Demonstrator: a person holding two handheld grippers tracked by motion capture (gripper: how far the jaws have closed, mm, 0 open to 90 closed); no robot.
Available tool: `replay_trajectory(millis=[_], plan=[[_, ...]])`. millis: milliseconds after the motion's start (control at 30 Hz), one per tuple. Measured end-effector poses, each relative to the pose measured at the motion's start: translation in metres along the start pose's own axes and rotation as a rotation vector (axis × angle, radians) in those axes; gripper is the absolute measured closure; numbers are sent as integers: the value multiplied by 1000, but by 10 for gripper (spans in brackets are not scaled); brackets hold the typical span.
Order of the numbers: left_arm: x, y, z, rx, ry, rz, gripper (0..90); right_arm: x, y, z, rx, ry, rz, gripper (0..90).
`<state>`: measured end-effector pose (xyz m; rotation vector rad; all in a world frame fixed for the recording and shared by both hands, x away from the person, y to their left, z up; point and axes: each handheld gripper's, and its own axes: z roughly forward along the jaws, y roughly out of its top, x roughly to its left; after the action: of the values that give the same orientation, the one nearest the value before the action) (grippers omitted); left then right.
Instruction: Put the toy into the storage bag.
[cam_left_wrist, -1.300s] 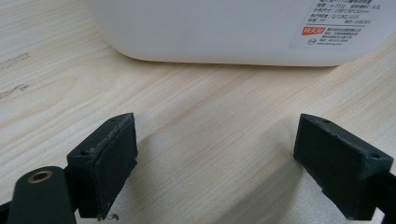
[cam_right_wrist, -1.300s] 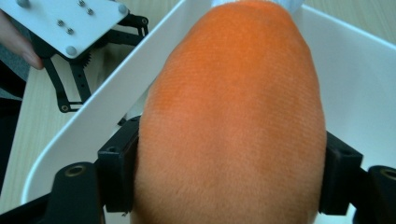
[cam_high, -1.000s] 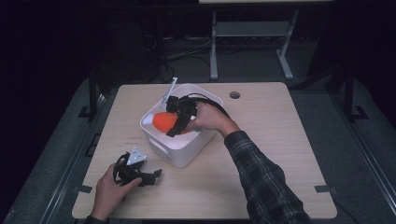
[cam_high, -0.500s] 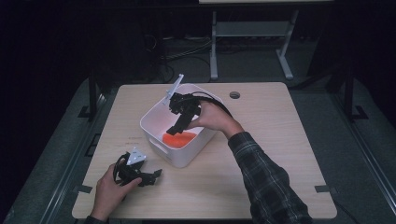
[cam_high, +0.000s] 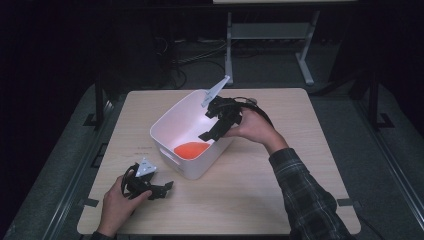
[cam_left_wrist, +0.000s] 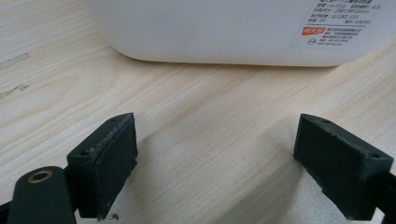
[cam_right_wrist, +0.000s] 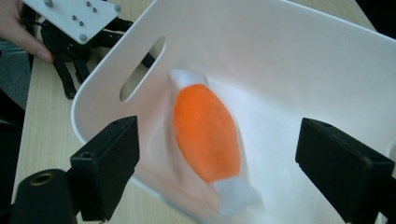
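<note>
An orange soft toy with white ends (cam_right_wrist: 207, 135) lies on the bottom of the white bin (cam_high: 167, 120), also seen in the high view as the orange toy (cam_high: 191, 149). My right gripper (cam_high: 216, 129) hangs open above the bin's right rim, its jaws wide apart and empty, tilted down toward the toy. My left gripper (cam_high: 162, 188) rests open on the table in front of the bin's near left corner, nothing between its jaws. In the left gripper view the bin's wall (cam_left_wrist: 210, 28) with a label stands just beyond the jaws.
The light wooden table (cam_high: 280, 185) has free room to the right and front of the bin. A handle slot (cam_right_wrist: 142, 67) cuts the bin's near wall. Dark floor and a metal stand (cam_high: 265, 35) lie beyond the table.
The orange toy left the right gripper and dropped to the bin's bottom. The right gripper opened and rose toward the bin's right rim. The left gripper stayed put.
</note>
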<state>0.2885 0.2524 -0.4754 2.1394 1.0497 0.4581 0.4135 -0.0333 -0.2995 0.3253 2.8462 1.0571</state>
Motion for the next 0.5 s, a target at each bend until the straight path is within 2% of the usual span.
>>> replay_trajectory(millis=[400,500], plan=[[0,0,0,-3,1,-4,126,3,-36,-32,-44,-46,40,131],[0,0,0,-3,1,-4,126,5,-48,-40,-59,-61,63,131]])
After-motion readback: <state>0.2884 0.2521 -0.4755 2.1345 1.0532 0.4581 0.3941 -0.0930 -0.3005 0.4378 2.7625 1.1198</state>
